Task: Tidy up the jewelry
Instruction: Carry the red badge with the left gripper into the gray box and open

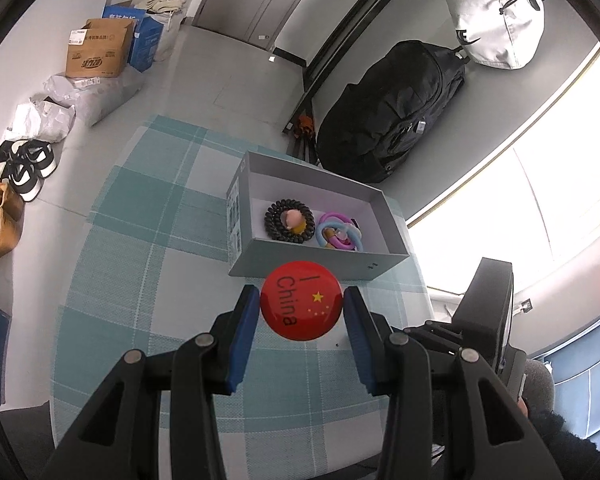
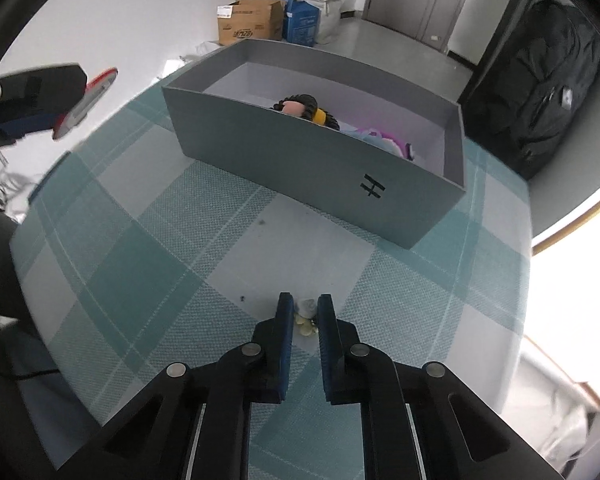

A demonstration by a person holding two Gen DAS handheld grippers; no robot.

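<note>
A red round badge (image 1: 302, 300) printed with "I China" and yellow stars hangs just in front of the grey open box (image 1: 312, 176), and my left gripper (image 1: 302, 302) is shut on its edges. In the box lie a black spiral hair tie (image 1: 289, 222) with a pink charm and some purple and blue hair ties (image 1: 340, 234). In the right wrist view, my right gripper (image 2: 305, 305) points down at the plaid tablecloth (image 2: 180, 240), shut on a small pale beaded piece (image 2: 306, 316). The box (image 2: 300, 160) stands beyond it. The badge (image 2: 86, 102) shows edge-on at the upper left.
The teal plaid cloth (image 1: 140, 240) covers a round table whose edge curves close on the left and right. On the floor beyond are a black backpack (image 1: 392, 108), a white bag (image 1: 496, 24), cardboard boxes (image 1: 96, 52) and shoes (image 1: 24, 168).
</note>
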